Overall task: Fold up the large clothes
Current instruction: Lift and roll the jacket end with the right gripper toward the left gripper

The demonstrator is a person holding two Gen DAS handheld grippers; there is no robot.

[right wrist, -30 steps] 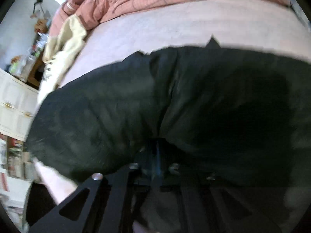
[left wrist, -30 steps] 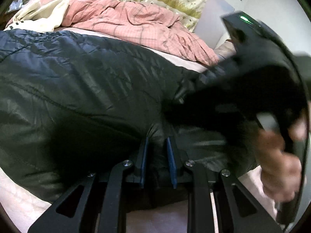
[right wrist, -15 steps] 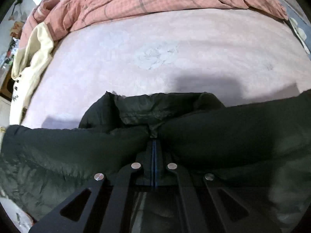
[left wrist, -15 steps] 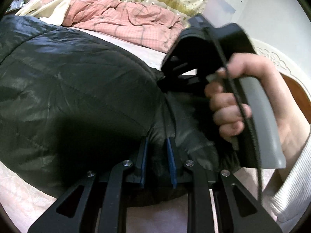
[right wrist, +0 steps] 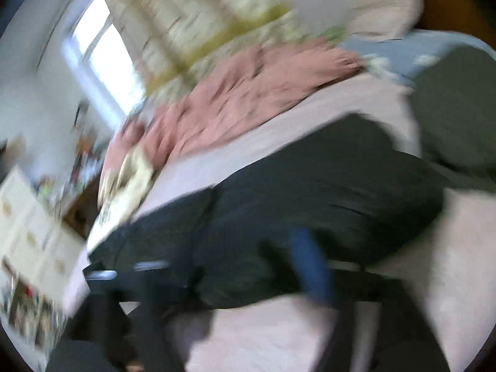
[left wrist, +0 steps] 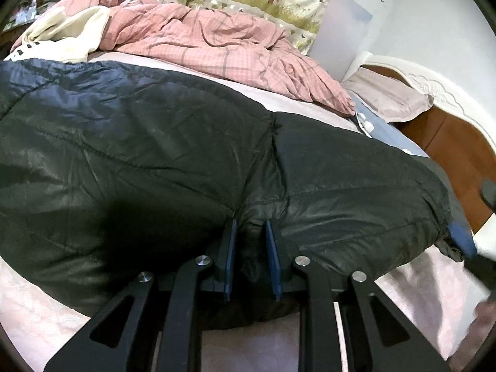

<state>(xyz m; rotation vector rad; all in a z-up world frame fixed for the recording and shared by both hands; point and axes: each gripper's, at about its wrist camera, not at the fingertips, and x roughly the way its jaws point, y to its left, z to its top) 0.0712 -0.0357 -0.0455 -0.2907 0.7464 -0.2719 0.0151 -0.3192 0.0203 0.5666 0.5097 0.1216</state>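
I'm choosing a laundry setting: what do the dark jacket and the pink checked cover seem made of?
Jacket: likely padded nylon or polyester; slight sheen, stitched puffy panels. Pink checked cover: matte woven cloth, maybe cotton; soft crumpled folds.

The bed (left wrist: 440, 291) carries a pale pink sheet, visible along the lower edge and lower right of the left wrist frame. A dark quilted jacket (left wrist: 155, 161) lies flat on the sheet across the centre of the frame. A crumpled pink checked quilt (left wrist: 217, 43) lies on the sheet at upper centre. A cream garment (left wrist: 68, 34) lies at upper left, touching the quilt. A beige pillow (left wrist: 387, 96) rests at upper right beside the white headboard (left wrist: 434, 83).
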